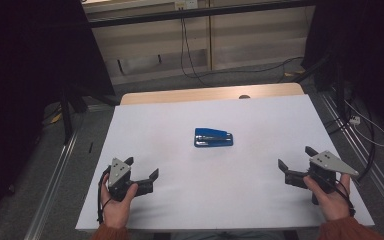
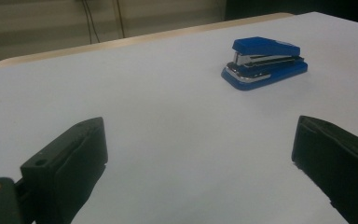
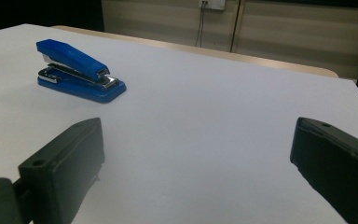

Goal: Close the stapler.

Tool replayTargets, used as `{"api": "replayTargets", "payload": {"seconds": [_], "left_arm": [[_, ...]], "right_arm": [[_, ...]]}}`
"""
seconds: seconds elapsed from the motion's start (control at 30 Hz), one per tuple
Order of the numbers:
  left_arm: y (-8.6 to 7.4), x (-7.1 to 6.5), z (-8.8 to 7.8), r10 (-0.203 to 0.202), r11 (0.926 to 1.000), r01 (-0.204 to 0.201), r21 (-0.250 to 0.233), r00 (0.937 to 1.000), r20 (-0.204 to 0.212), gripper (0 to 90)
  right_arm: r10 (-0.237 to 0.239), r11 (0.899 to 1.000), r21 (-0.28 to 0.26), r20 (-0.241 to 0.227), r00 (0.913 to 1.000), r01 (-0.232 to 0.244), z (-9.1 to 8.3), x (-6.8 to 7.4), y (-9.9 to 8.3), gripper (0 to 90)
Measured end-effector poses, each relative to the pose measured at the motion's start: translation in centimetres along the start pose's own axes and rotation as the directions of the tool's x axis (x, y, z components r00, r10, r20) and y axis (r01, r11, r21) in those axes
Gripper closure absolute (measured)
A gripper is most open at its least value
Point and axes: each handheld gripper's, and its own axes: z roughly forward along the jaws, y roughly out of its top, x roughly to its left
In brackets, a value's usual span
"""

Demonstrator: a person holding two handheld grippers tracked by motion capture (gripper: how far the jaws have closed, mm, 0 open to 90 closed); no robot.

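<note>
Left claw rests low over the near left part of the white surface, jaws spread wide apart with nothing between them. Right claw sits at the near right part, jaws likewise spread wide and holding nothing. One hand grips each claw body. Blue stapler lies flat near the middle of the surface, closed, well apart from both claws and roughly between them, farther from the person.

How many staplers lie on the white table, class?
1. The blue stapler lies near the middle of the white table, between and ahead of both hand-held grippers, touching neither.
</note>
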Motion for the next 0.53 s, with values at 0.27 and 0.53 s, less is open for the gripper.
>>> {"api": "replayTargets", "payload": {"seconds": [0.27,0.53], "left_arm": [[-0.53,0.03,-0.88,-0.025,0.9997,0.025,0.008,0.9997,-0.001,3.5],[-0.38,0.12,-0.4,-0.024,0.9996,0.024,0.012,0.9997,0.005,3.5]], "right_arm": [[0.0,1.0,-0.011,0.026,0.9997,0.0,-1.06,0.06,-0.85,2.2],[-0.006,1.0,-0.017,0.02,0.9998,0.006,-0.48,0.29,-0.77,2.2]]}}
